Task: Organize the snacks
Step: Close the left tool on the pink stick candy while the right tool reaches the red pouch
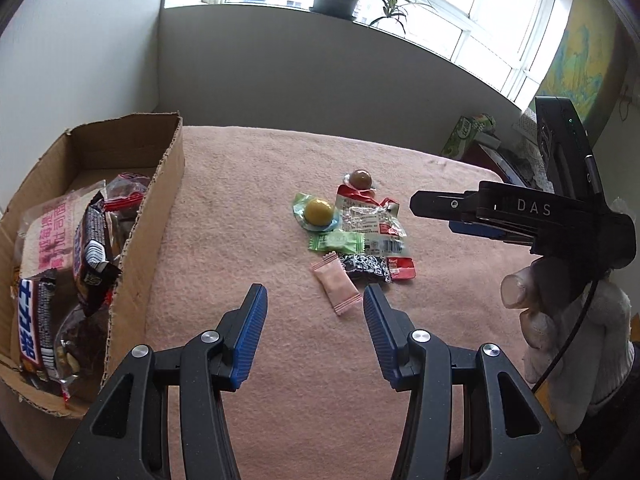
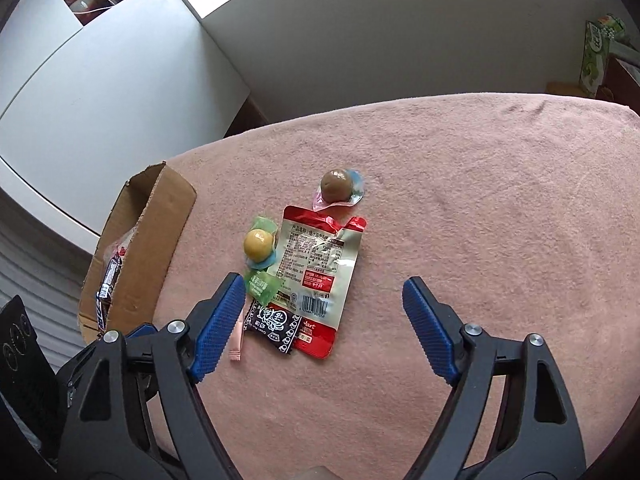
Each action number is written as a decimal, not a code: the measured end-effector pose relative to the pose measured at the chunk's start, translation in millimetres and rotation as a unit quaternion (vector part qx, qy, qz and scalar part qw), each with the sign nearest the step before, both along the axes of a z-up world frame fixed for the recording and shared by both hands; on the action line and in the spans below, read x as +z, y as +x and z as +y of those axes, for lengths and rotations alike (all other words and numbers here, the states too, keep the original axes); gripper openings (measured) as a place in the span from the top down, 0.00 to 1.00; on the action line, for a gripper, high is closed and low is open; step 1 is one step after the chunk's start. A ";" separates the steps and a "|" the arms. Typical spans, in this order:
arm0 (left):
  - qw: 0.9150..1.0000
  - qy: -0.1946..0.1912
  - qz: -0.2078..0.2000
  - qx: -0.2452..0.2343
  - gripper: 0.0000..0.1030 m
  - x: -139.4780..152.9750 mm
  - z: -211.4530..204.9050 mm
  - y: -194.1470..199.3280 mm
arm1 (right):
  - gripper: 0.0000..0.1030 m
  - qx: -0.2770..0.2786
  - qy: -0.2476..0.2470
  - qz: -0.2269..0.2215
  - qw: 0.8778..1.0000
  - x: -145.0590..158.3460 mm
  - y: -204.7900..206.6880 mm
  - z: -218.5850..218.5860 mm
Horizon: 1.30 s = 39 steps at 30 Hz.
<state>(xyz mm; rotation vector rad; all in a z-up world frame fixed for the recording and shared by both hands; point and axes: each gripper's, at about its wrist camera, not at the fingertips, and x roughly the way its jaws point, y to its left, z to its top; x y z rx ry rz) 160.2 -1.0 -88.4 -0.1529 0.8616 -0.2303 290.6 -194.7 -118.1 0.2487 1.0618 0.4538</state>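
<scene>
A small pile of snacks lies on the pink cloth (image 1: 248, 184): a red-and-silver pouch (image 2: 316, 268), a yellow ball candy (image 2: 258, 245), a brown ball candy (image 2: 337, 186), a green wrapped sweet (image 2: 260, 284), a black patterned packet (image 2: 274, 326) and a pink sachet (image 1: 336, 288). My left gripper (image 1: 315, 294) is open just short of the pile, with the pink sachet lying on the cloth near its right finger. My right gripper (image 2: 324, 282) hovers open above the pouch and touches nothing. An open cardboard box (image 1: 160, 200) at the left holds several snack packs.
The box's tall side wall (image 2: 148, 248) stands close to the left of the pile. A hand in a white sleeve (image 1: 560, 320) holds the right gripper at the table's right edge. A green carton (image 1: 466, 136) sits beyond the far right corner. A grey wall backs the table.
</scene>
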 end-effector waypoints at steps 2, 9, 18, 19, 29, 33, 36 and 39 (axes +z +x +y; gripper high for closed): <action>1.000 0.004 0.003 -0.002 0.52 -3.0 -3.0 3.7 | 0.24 -0.005 0.005 0.009 1.000 -7.6 4.9 0.3; 1.000 0.013 0.019 -0.004 0.53 -16.9 -12.2 19.7 | 0.38 -0.011 0.029 0.031 0.999 -26.7 14.7 3.2; 0.999 0.025 0.040 -0.007 0.53 -34.3 -23.1 34.4 | 0.38 0.013 0.007 0.011 1.000 -25.8 13.5 27.7; 0.999 0.025 0.040 -0.006 0.53 -35.2 -23.2 35.5 | 0.38 0.015 -0.002 0.005 1.000 -25.3 12.8 31.2; 0.999 0.032 0.034 -0.004 0.77 -36.5 -24.3 35.6 | 0.56 0.040 -0.085 -0.046 0.994 -23.1 5.1 53.6; 0.999 0.035 0.031 -0.007 0.84 -35.6 -23.5 31.9 | 0.60 0.032 -0.069 -0.043 0.996 -20.9 3.2 47.3; 0.999 0.031 0.032 -0.007 0.88 -34.8 -19.6 27.8 | 0.68 0.026 -0.068 -0.054 0.996 -14.9 -2.1 41.7; 0.999 0.027 0.032 -0.007 0.90 -33.9 -16.2 23.1 | 0.90 0.019 -0.071 -0.067 0.995 -6.0 -7.0 35.3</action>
